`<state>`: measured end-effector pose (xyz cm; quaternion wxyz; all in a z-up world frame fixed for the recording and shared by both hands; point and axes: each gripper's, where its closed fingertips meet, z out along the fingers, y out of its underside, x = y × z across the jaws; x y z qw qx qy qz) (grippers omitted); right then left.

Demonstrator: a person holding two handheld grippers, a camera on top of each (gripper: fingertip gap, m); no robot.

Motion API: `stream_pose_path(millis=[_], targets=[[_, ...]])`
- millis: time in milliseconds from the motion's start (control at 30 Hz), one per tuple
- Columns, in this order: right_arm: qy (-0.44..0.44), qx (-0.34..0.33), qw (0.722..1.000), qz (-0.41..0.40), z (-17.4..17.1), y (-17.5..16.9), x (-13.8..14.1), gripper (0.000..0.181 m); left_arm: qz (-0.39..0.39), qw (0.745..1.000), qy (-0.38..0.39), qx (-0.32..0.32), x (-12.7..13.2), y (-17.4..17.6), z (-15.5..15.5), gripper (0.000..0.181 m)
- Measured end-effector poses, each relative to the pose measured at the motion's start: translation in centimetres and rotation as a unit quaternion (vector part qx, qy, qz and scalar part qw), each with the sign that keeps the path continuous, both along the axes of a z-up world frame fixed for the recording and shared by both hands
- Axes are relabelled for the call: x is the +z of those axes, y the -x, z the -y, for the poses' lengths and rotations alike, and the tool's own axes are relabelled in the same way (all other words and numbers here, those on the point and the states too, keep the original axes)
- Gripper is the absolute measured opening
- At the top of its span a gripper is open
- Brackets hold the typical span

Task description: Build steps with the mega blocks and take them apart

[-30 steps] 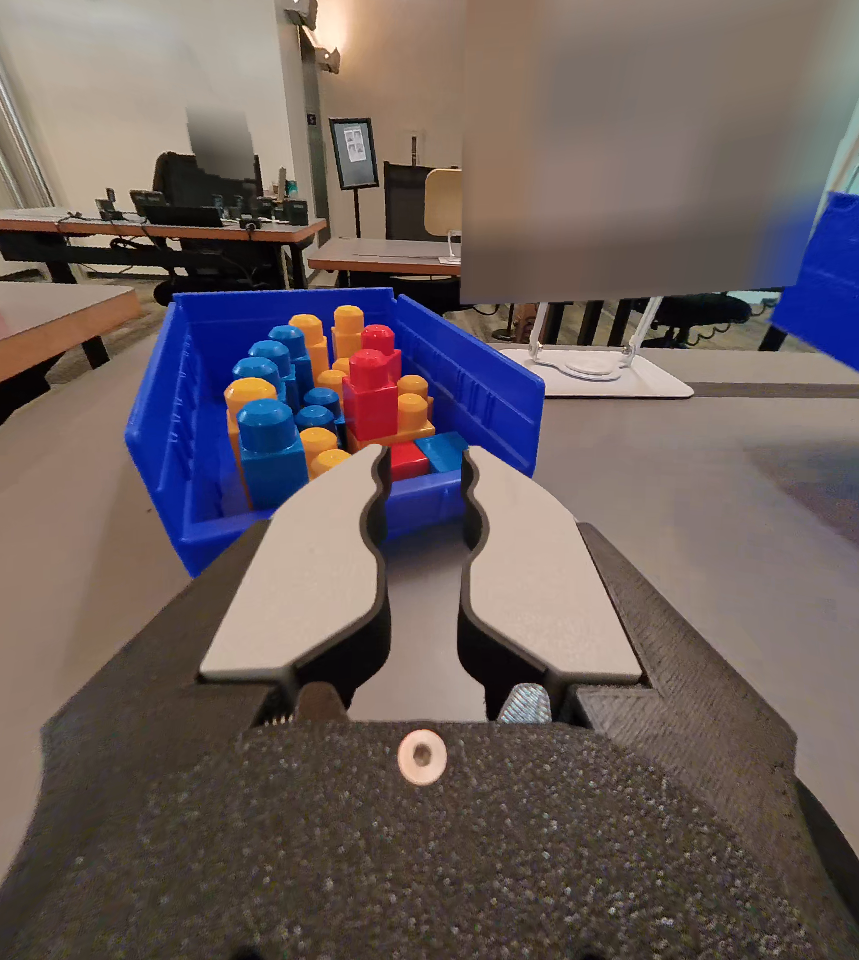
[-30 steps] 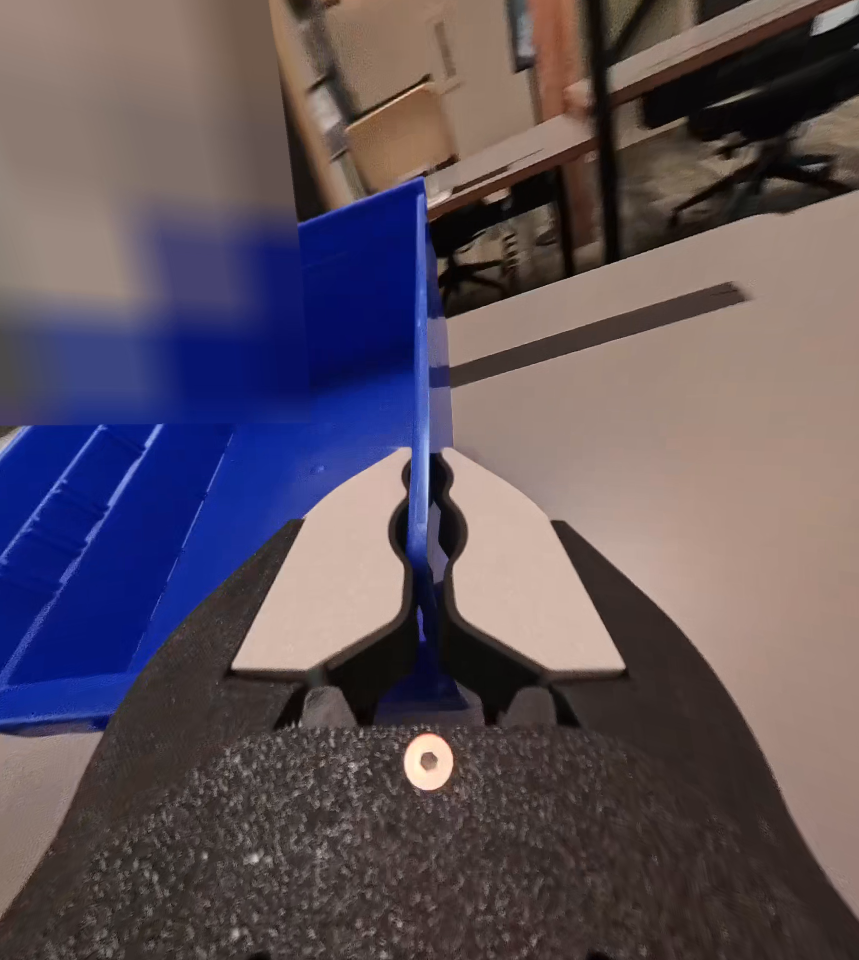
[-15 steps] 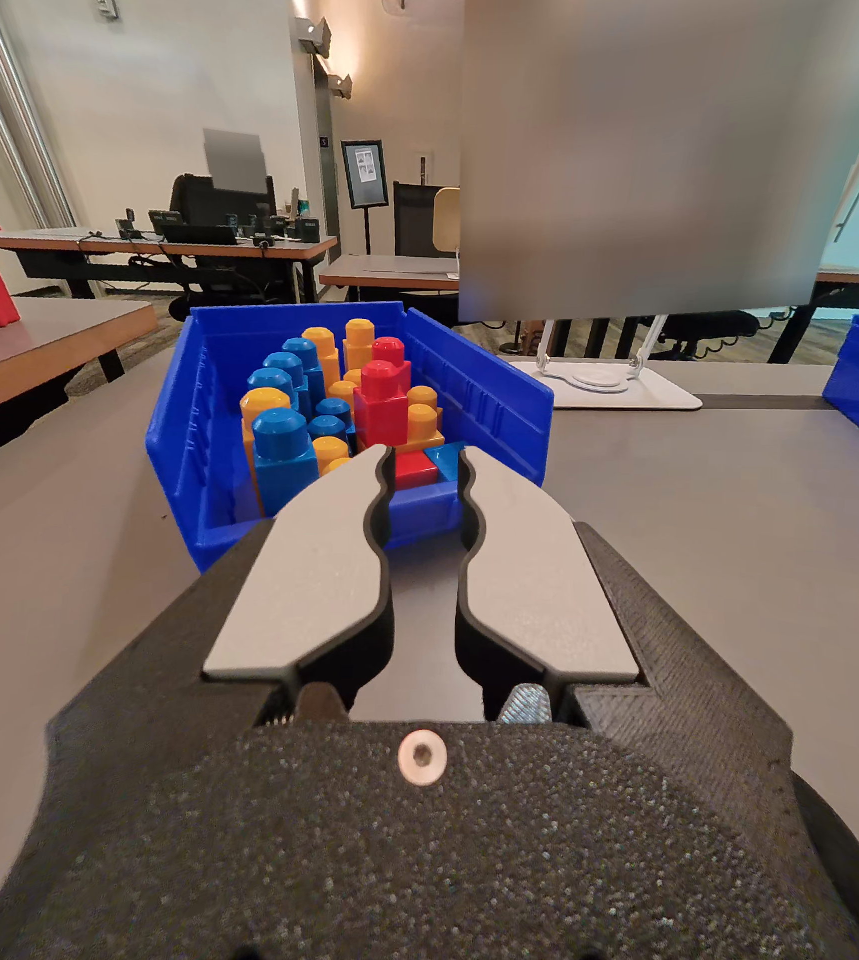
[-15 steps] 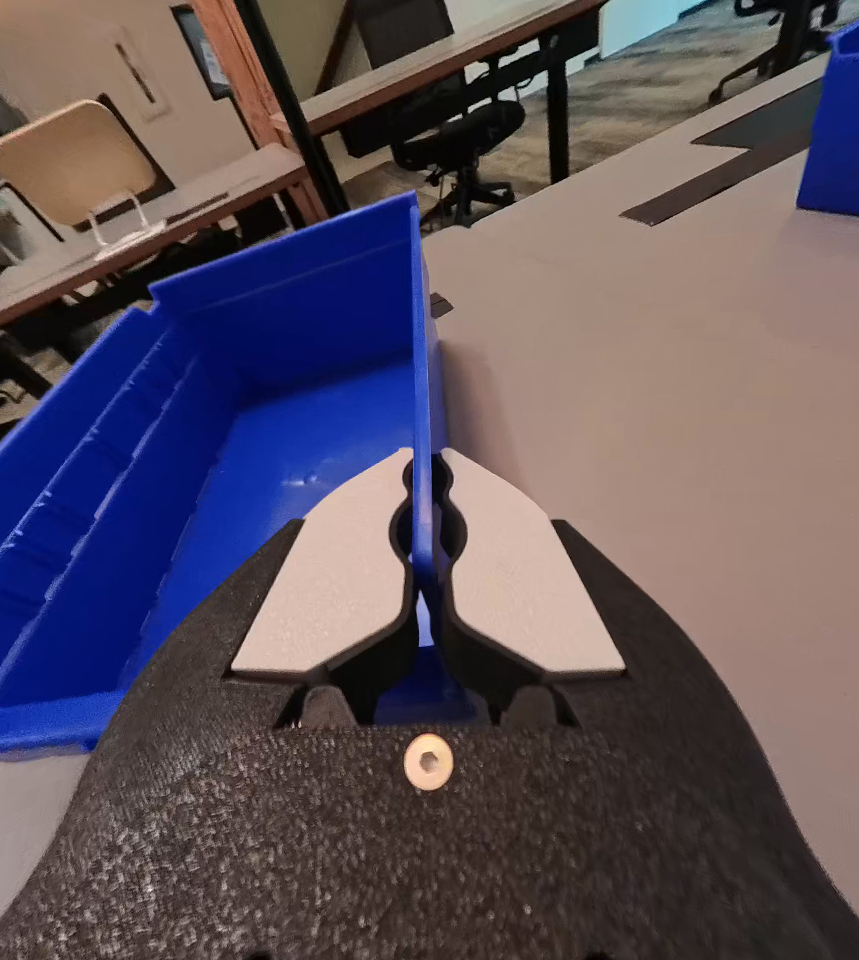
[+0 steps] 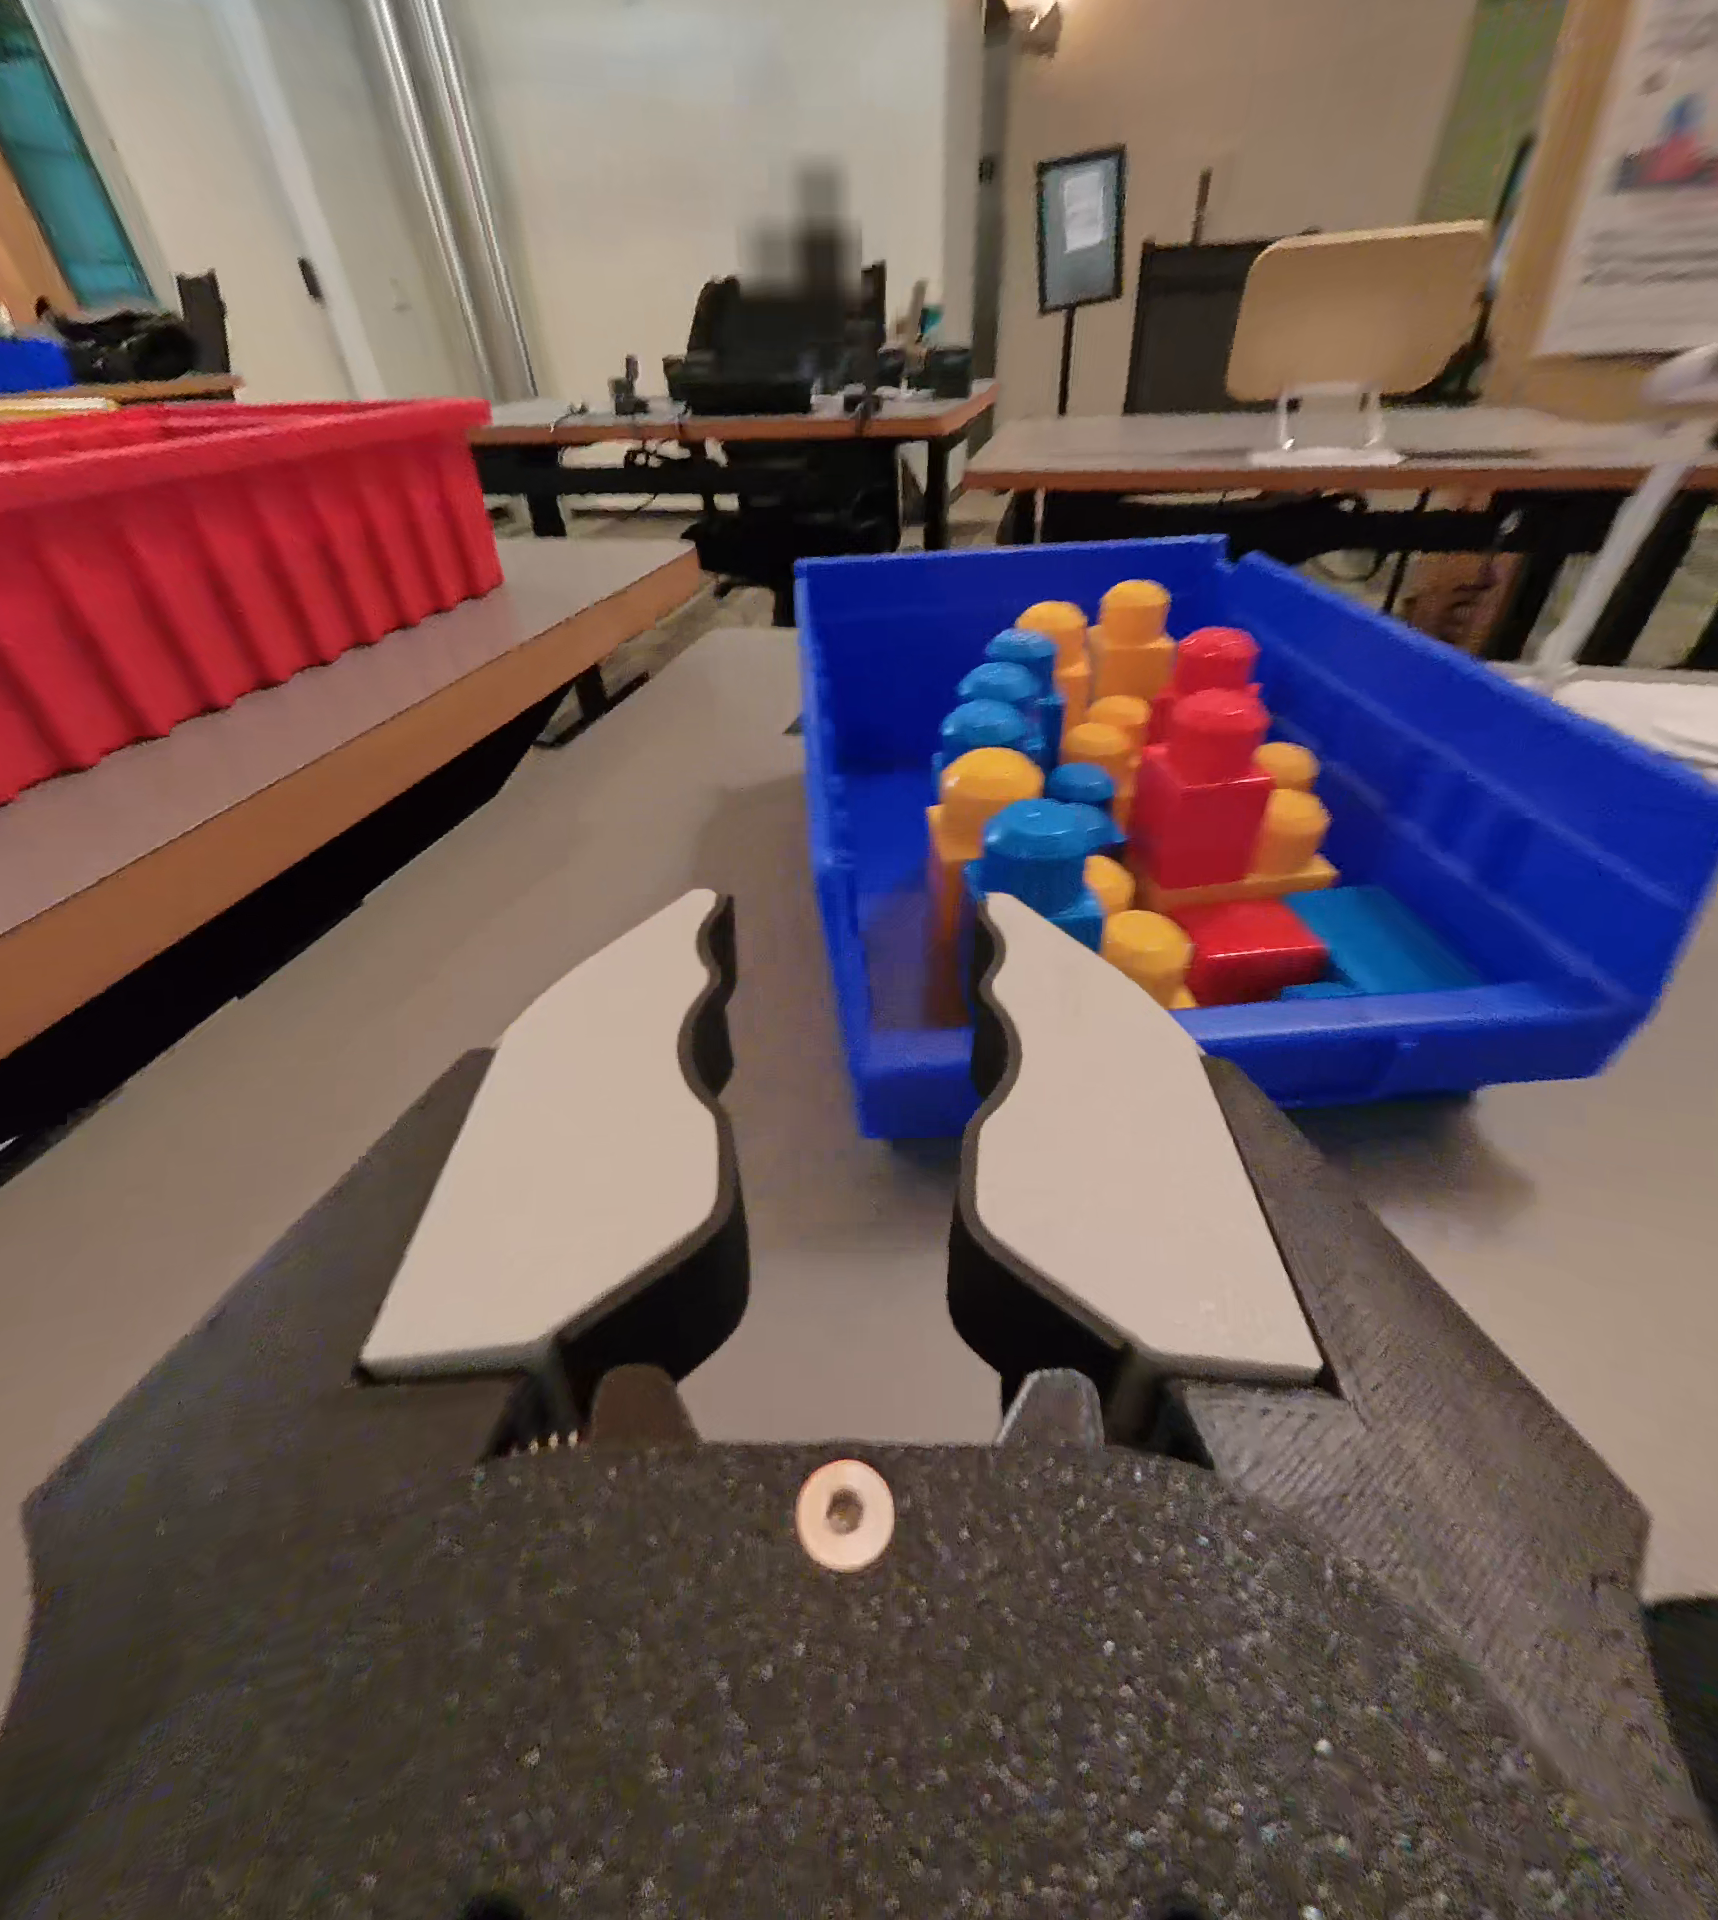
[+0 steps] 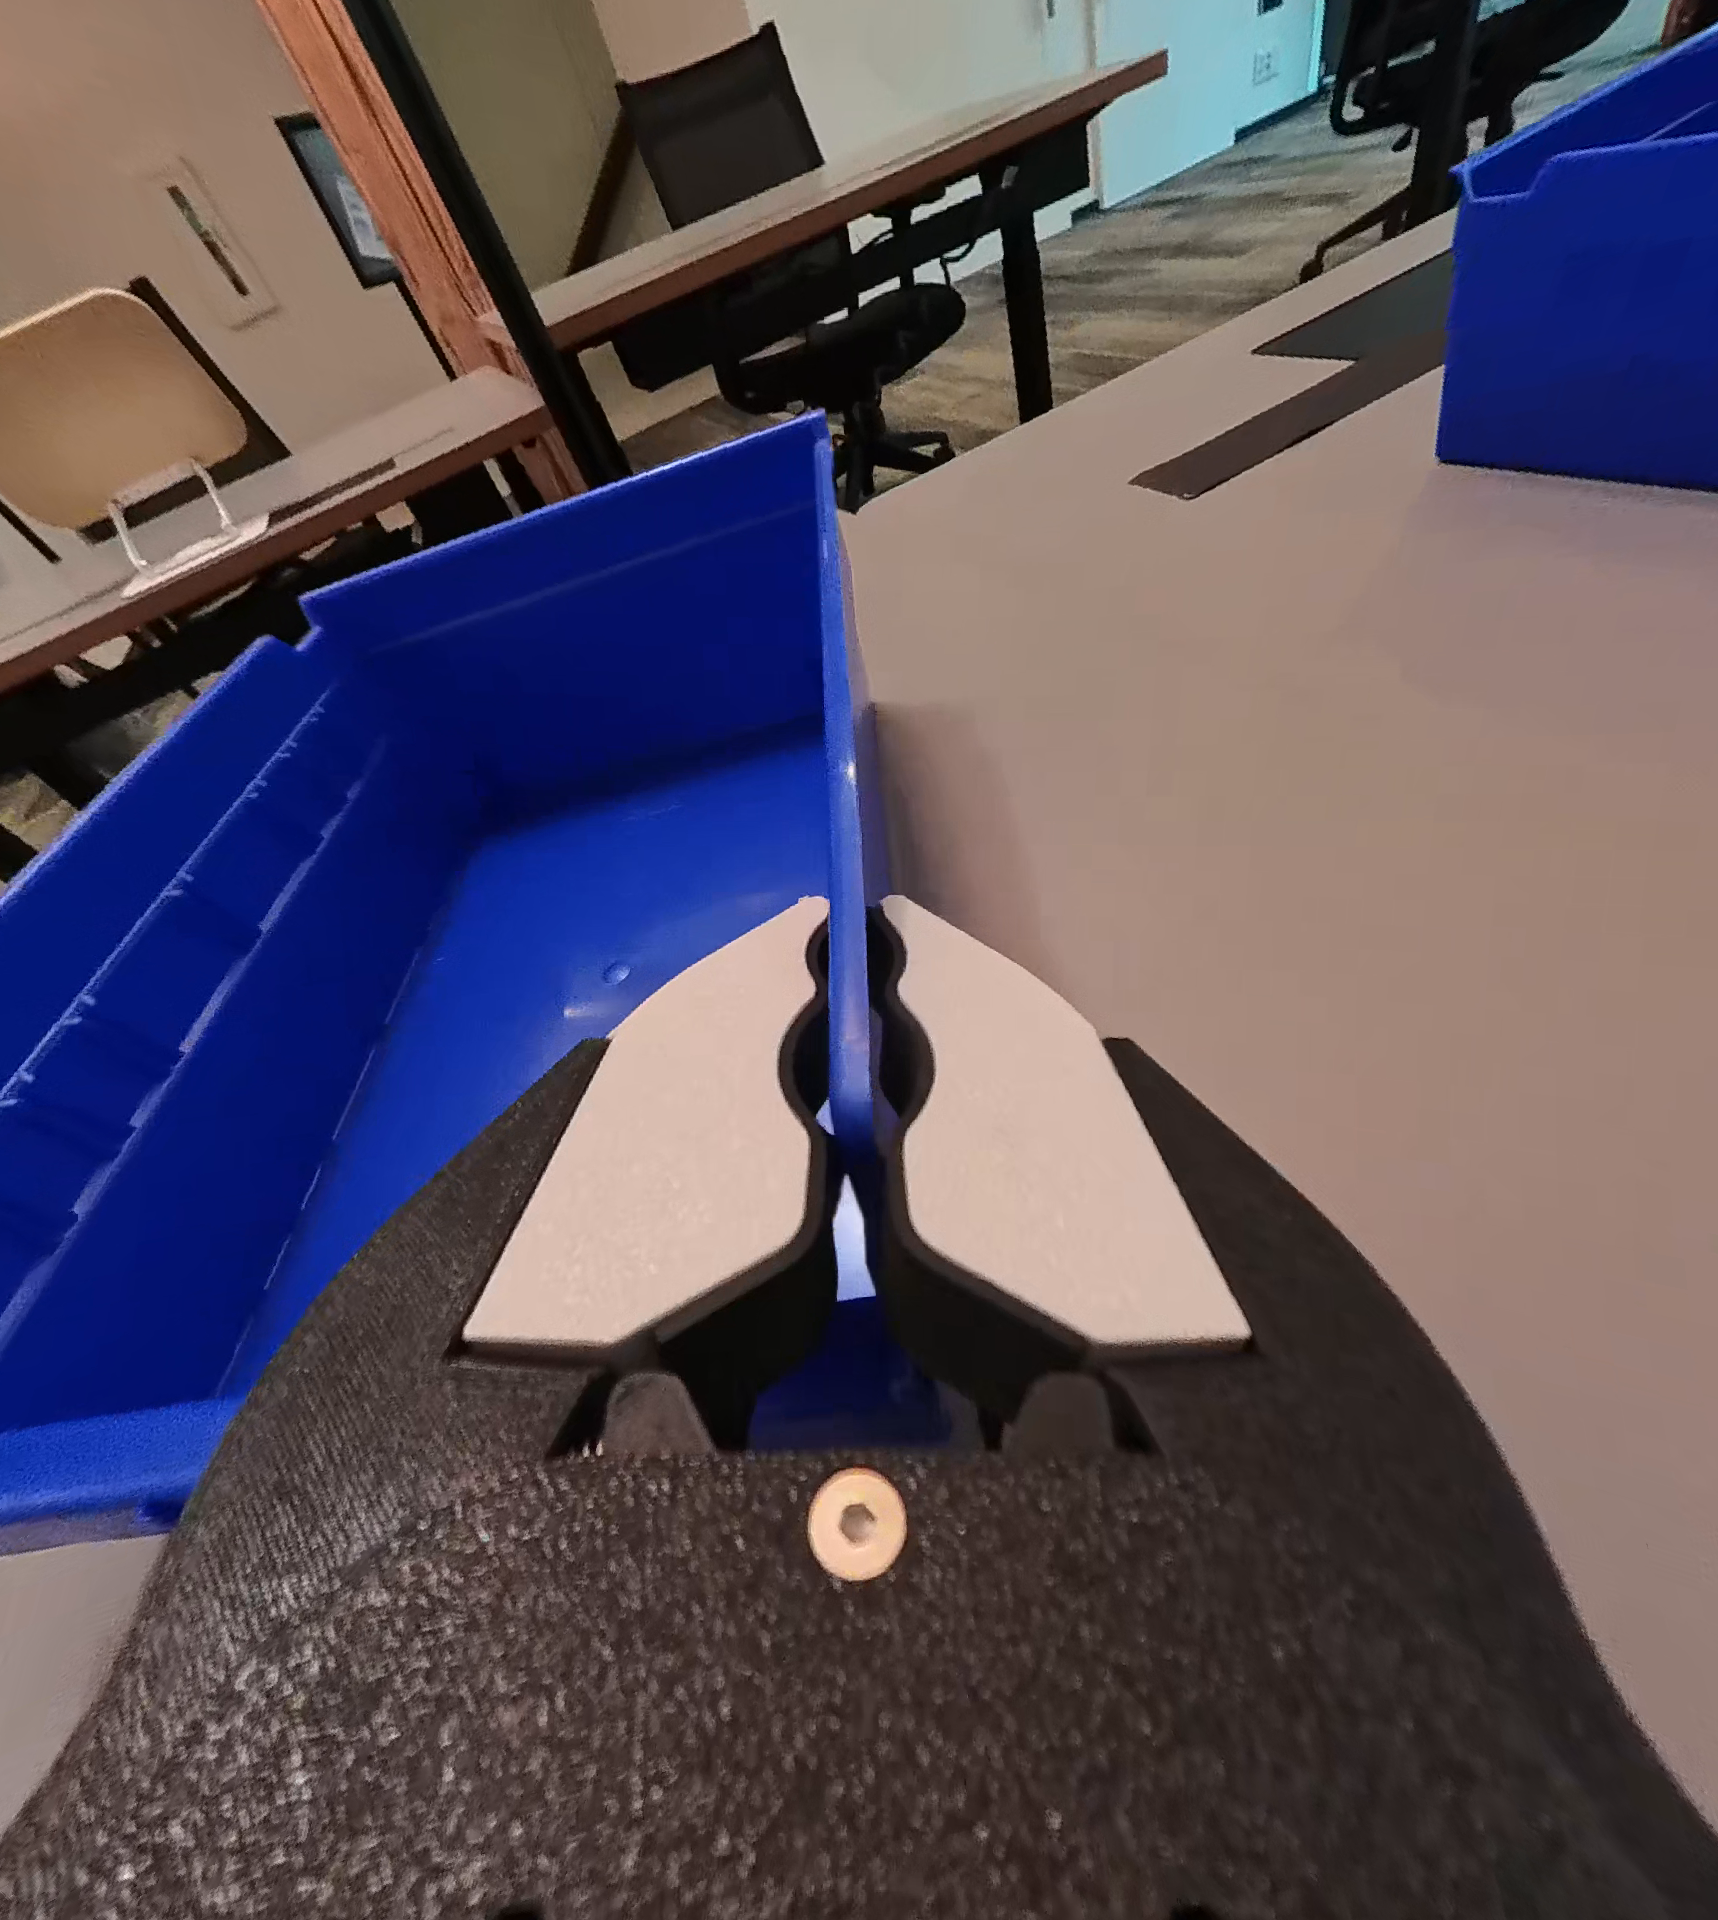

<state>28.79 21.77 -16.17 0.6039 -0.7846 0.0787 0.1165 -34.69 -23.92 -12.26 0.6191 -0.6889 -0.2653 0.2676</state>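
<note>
Left gripper (image 5: 850,925) jaws gape wide, hiding the mega blocks (image 5: 1135,810) bin's (image 5: 1520,790) near corner; right gripper (image 6: 853,914) jaws pinch the empty bin's (image 6: 839,665) wall, centre frame.

Blue plastic bin of blocks (image 5: 1520,790): solid blue.
Chunky plastic mega blocks (image 5: 1125,810): red, orange-yellow, blue — plain.
Ribbed red plastic tray (image 5: 159,582): red, vertical ridges.
Empty blue plastic bin (image 6: 211,966): blue throughout.
Flat grey tabletop (image 6: 1354,831): grey — one dark strip.
</note>
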Motion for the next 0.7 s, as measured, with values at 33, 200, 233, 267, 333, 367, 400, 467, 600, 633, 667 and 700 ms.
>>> stream_pose_path(millis=[33, 200, 233, 267, 333, 367, 400, 467, 600, 633, 667, 700], targets=[[-0.001, -0.002, 1.0, 0.001, 0.0, 0.0, 0.0, 0.003, 0.011, 1.0, 0.01, 0.002, -0.5, 0.9, -0.1, 0.048], [0.033, 0.053, 0.998, -0.029, 0.5, 1.5, -0.5, 0.032, 0.075, 0.994, 0.069, -0.035, -3.3, 2.9, -2.6, 0.061], [0.035, 0.071, 0.996, -0.043, 1.0, 1.6, -0.4, 0.043, 0.078, 0.993, 0.072, -0.042, -3.5, 3.1, -3.1, 0.058], [0.034, 0.088, 0.994, -0.053, 1.6, 1.8, -0.2, 0.046, 0.083, 0.993, 0.068, -0.049, -3.6, 3.3, -3.6, 0.053], [0.022, 0.109, 0.993, -0.043, 2.9, 1.5, 0.8, 0.05, 0.094, 0.992, 0.061, -0.053, -3.6, 4.0, -4.4, 0.036], [0.009, 0.113, 0.993, -0.033, 3.7, 1.3, 1.4, 0.05, 0.096, 0.992, 0.064, -0.049, -3.7, 4.4, -4.6, 0.022], [-0.001, 0.119, 0.993, -0.024, 4.4, 1.1, 1.9, 0.05, 0.095, 0.992, 0.066, -0.042, -3.7, 5.0, -4.7, 0.014], [-0.014, 0.135, 0.991, -0.008, 5.7, 1.1, 2.5, 0.049, 0.095, 0.993, 0.067, -0.026, -3.8, 5.9, -4.7, 0.006], [-0.03, 0.158, 0.987, 0.0, 7.6, 1.4, 2.9, 0.046, 0.104, 0.993, 0.055, 0.008, -3.9, 7.2, -4.3, 0.006], [-0.035, 0.161, 0.986, -0.002, 7.9, 1.5, 3.0, 0.046, 0.11, 0.993, 0.046, 0.018, -3.9, 7.4, -4.0, 0.006], [-0.037, 0.166, 0.985, -0.002, 8.3, 1.7, 3.0, 0.045, 0.115, 0.992, 0.035, 0.028, -3.8, 7.6, -3.7, 0.007], [-0.039, 0.17, 0.985, -0.001, 8.5, 1.9, 3.1, 0.045, 0.119, 0.992, 0.024, 0.04, -3.8, 7.9, -3.2, 0.007]])
